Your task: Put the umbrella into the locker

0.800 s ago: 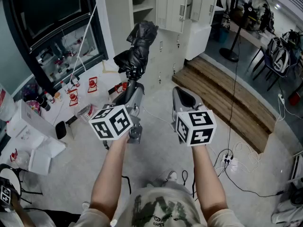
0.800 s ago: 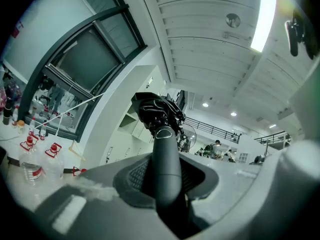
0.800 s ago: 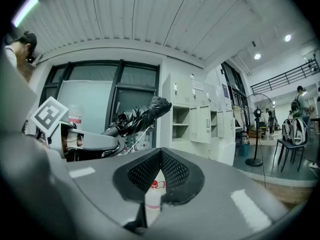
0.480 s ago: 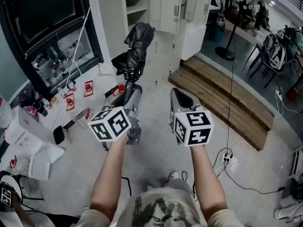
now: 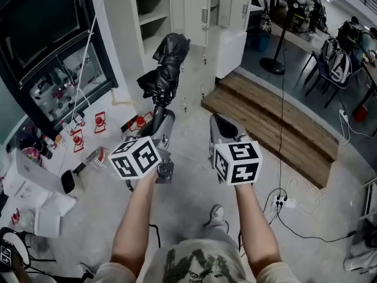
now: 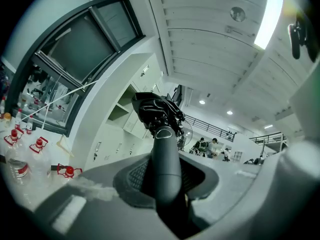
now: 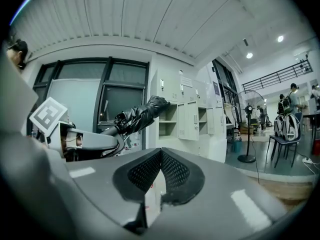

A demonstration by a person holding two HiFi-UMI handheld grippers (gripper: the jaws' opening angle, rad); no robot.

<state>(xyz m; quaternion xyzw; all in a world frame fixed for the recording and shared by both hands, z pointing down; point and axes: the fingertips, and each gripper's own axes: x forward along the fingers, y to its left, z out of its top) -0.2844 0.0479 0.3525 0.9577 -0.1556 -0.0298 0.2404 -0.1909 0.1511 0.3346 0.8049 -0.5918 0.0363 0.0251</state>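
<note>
Folded black umbrella (image 5: 166,63), upper centre of the head view, was clamped by its handle in the left tool (image 5: 161,120), its tip towards the open locker (image 5: 194,13) at the top edge; right tool (image 5: 220,127), centre right, was closed and empty.

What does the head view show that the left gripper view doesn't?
Only the head view shows the person's arms, the wooden step and the floor. Only the left gripper view shows the ceiling light and, close up, the left gripper with its jaws clamped on the umbrella handle. Both show the black umbrella and the white lockers.
</note>
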